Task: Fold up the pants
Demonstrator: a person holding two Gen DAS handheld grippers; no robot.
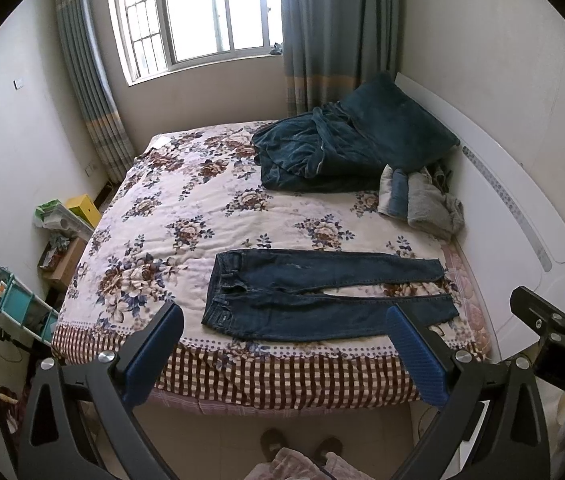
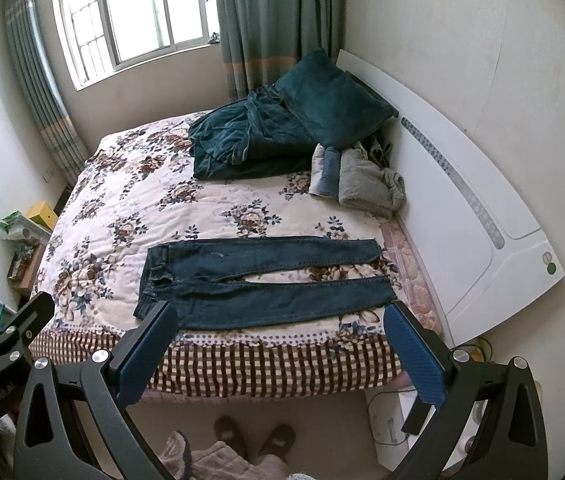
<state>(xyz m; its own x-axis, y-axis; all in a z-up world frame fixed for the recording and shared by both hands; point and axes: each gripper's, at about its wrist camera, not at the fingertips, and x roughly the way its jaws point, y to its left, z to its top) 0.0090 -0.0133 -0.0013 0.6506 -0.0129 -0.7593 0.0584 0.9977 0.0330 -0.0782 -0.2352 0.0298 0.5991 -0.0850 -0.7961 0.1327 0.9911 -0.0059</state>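
**Jeans flat on bed, both claws wide**

Hovering over the near bed edge, left gripper (image 1: pixel 284 350) gaping wide, holding nothing. Lying flat on the floral bedspread (image 1: pixel 186 208) near that edge: dark blue jeans (image 1: pixel 322 296), unfolded, waistband pointing left, legs stretching right toward the white headboard (image 1: pixel 522 216), slightly parted. Farther back, sitting against the headboard, a teal blanket and pillow pile (image 1: pixel 342 144). Hanging rightmost and clear of the cloth, right gripper (image 2: pixel 280 350), likewise spread wide and empty.
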